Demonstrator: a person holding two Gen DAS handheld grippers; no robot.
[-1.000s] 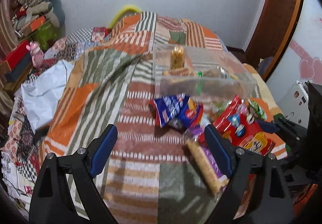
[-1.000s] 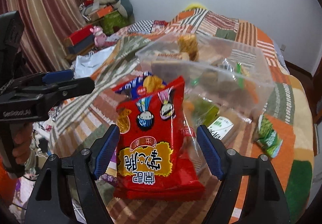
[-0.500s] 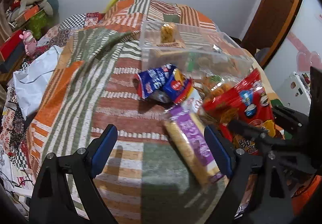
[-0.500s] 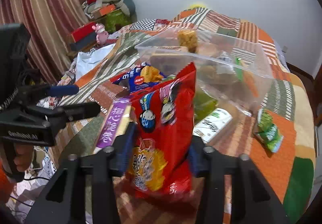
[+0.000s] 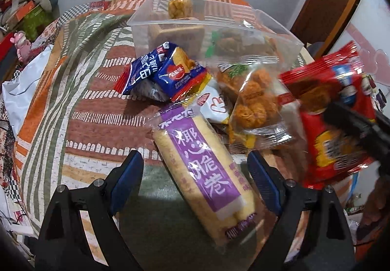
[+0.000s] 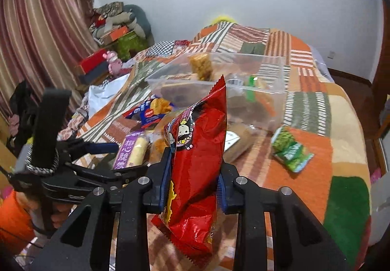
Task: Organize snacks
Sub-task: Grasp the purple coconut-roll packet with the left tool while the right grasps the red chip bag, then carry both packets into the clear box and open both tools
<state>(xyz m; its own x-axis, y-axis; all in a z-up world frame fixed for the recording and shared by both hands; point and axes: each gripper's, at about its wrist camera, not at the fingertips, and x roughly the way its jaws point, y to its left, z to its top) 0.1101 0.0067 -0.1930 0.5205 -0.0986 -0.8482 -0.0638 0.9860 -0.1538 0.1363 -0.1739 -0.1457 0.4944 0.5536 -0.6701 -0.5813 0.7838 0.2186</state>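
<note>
Standing upright between the pads, the shiny red snack bag with cartoon faces is pinched by the right gripper, whose jaws have just been closing. The left gripper gapes over a purple-labelled roll pack on the patchwork blanket. A clear bin of snacks sits behind.

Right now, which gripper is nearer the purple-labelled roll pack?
Left. The left gripper stands open astride the purple-labelled roll pack, pads not touching it. The right gripper, off to its side, is shut on the red snack bag.
</note>
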